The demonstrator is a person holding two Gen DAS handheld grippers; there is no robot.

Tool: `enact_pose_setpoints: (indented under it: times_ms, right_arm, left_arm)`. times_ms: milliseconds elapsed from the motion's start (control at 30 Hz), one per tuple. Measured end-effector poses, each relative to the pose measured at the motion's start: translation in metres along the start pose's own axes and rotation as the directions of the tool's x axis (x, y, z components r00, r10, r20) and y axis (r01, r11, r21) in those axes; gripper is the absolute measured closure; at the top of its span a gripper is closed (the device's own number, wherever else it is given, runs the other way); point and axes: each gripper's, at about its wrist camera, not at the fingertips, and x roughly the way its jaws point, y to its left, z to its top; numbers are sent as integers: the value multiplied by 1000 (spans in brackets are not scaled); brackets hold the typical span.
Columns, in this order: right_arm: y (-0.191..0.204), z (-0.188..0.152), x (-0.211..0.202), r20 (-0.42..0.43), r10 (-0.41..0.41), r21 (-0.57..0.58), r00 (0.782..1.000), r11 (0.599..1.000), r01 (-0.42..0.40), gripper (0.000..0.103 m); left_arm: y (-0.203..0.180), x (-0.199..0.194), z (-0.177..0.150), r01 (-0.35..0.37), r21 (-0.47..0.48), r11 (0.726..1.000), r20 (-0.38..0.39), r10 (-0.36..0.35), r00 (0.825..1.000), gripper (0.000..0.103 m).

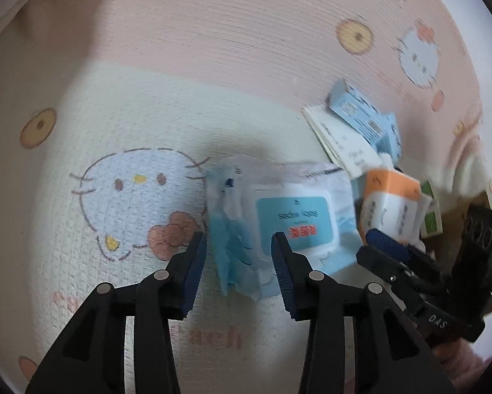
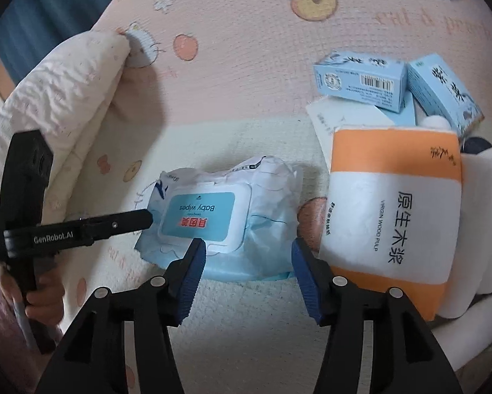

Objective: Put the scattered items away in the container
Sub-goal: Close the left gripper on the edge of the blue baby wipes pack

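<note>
Both grippers stand with jaws apart, nothing clamped. Left gripper (image 1: 239, 262) hovers at the near left edge of the wipes pack (image 1: 288, 220); I see the pack's crumpled end between its fingers, pads not pressing. Right gripper (image 2: 247, 271) sits over the pack's near right corner, pack lying flat on the patterned bed sheet (image 2: 246, 49). Just right of the pack: tissue pack (image 2: 390, 216), orange and white. Beyond it, two blue boxes (image 2: 357, 80) atop a white card (image 2: 338, 115). Container not identifiable in my views.
</note>
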Motion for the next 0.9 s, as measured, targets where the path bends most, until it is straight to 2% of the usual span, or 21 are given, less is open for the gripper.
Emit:
enact_pose_setpoints:
  times_ms: [133,333,600,733,900]
  right_arm:
    - [-1,6,13,-21,-18,37,1000,999,19,51]
    - [-3,11,25,-10,-31,128,999,991,32,51]
    - [3,16,36,-12,-77,102,997,992,78,50]
    - [-1,23,42,-30,-57,116,998,991,61,47]
    - [-2,21,44,-32,-51,108,998,993,55,47]
  left_arm:
    - [5,7,0,21,-44,999,-18,-22,1000,58]
    - [-3,18,5,49,-41,998,-24,-50,998,58]
    - [-5,26,13,32,-52,998,-17,-32,999,57]
    - [-5,31,23,28,-71,997,-39,-30,999,57]
    - [-9,35,29,6,-46,999,-69,-9,998,56]
